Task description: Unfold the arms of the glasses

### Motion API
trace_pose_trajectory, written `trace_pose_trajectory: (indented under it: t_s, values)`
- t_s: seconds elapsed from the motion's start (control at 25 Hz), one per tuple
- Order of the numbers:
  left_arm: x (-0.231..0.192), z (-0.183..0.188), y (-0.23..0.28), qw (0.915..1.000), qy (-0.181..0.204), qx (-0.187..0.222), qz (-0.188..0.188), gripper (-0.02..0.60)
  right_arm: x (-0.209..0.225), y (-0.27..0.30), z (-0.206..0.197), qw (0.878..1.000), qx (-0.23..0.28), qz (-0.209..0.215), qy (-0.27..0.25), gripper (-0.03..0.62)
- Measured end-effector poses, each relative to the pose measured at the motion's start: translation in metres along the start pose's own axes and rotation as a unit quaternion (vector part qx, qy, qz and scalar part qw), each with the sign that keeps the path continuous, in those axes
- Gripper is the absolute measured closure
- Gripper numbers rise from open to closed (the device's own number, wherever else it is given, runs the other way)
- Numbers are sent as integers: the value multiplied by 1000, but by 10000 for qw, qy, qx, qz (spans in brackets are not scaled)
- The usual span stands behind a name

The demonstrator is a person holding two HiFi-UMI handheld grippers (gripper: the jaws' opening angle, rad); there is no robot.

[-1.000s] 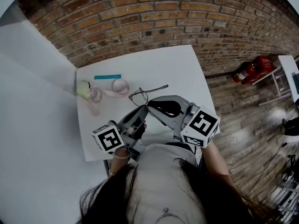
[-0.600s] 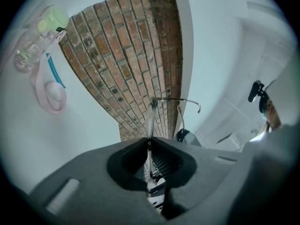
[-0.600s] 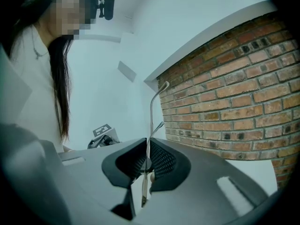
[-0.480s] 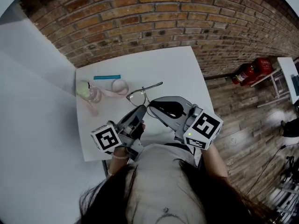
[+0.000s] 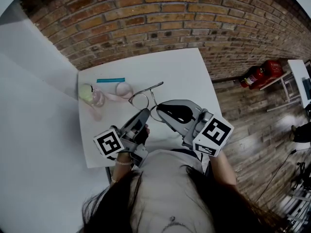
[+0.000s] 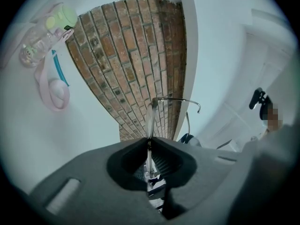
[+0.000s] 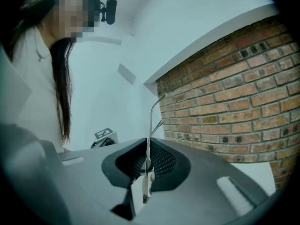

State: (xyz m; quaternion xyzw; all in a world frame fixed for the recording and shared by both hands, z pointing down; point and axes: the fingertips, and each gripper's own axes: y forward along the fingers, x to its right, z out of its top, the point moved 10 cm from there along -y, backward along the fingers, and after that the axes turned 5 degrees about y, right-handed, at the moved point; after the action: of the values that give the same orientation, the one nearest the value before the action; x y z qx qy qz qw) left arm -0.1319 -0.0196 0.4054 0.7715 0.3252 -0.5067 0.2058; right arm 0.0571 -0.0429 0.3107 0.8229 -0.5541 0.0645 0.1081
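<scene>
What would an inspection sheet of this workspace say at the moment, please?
Surface: white table, set against the wall.
Job's things: glasses, lifted off the table, one arm pointing toward the wall.
Clutter: bottle with a green cap, pink strap and teal stick, all at the table's far left.
Grippers: left tongs shut on the glasses' frame; right tongs shut on a thin arm of the glasses.
Cables: nothing seen on the table.
Surroundings: brick wall, wood floor, red extinguishers on the floor at right.
</scene>
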Motion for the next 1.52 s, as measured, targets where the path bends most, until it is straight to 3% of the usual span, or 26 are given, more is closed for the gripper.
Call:
trace_pose_trajectory:
  t_s: [1.52]
  values:
    - [-13,12,-8,9968,-464,656,-12,558,10,-5,-1,9998,166,-93,90,565]
